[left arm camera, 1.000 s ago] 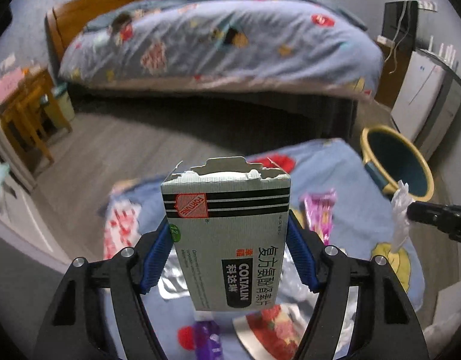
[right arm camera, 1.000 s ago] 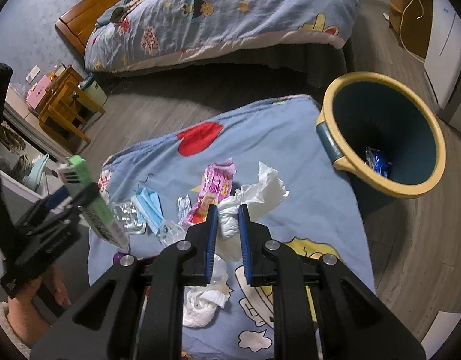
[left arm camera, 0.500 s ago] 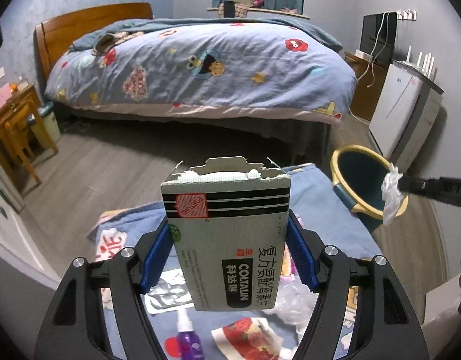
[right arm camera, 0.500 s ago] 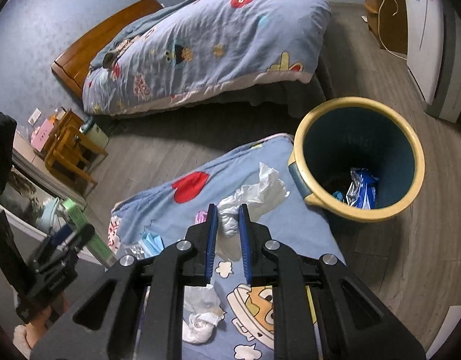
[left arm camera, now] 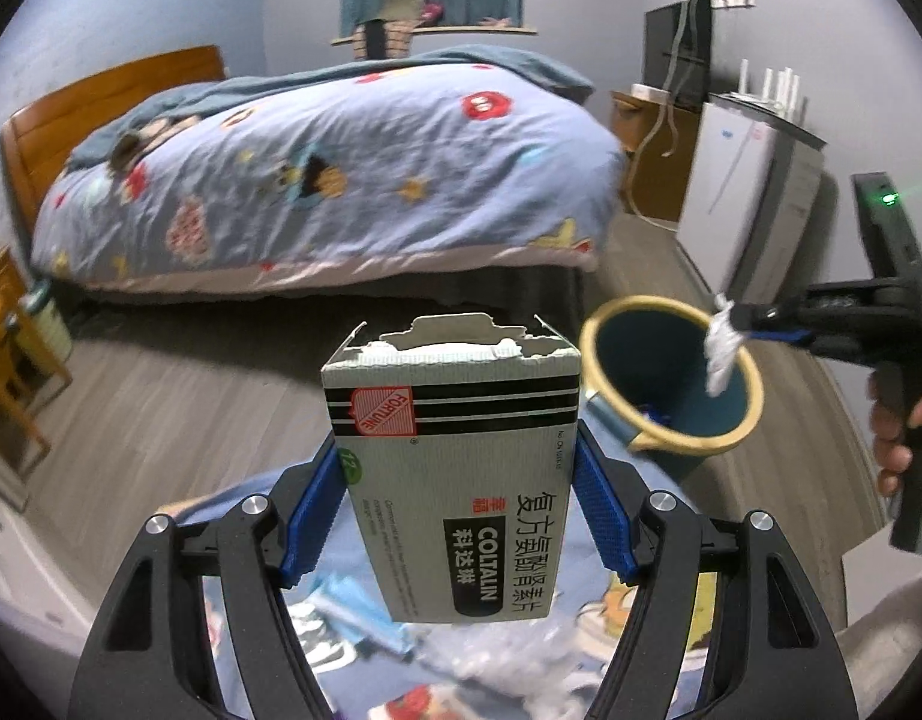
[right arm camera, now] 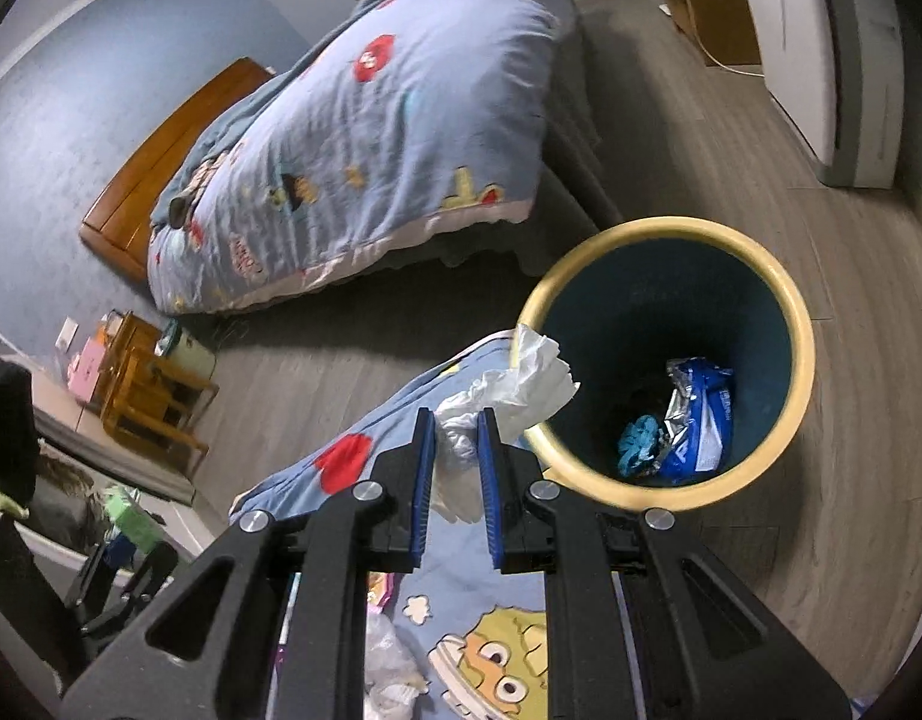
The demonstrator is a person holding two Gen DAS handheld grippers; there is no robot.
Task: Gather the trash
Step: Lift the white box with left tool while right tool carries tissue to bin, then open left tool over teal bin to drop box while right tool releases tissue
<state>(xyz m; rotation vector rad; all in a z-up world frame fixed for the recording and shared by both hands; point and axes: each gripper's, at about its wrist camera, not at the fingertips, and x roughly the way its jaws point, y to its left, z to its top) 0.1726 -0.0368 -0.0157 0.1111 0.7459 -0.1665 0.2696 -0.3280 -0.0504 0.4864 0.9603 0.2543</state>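
My left gripper (left arm camera: 458,498) is shut on an opened grey-and-white medicine box (left arm camera: 455,468), held upright above the blue cartoon blanket (left arm camera: 586,606). My right gripper (right arm camera: 456,438) is shut on a crumpled white tissue (right arm camera: 520,378), whose loose end hangs over the near rim of the bin (right arm camera: 754,288). That bin is dark teal inside with a yellow rim and holds a blue foil wrapper (right arm camera: 700,414) and a teal scrap. In the left wrist view the right gripper (left arm camera: 742,321) holds the tissue (left arm camera: 721,354) over the bin (left arm camera: 616,330).
Loose wrappers, blister packs and tissues (left arm camera: 496,654) lie on the blanket on the floor. A bed with a patterned duvet (left arm camera: 317,180) fills the back. A white appliance (left arm camera: 748,204) stands at the right, wooden stools (right arm camera: 143,396) at the left. Wood floor surrounds the bin.
Both grippers have risen and swung right toward the bin. The tissue now hangs at the bin's rim instead of over the blanket. The box stays held in the left gripper.
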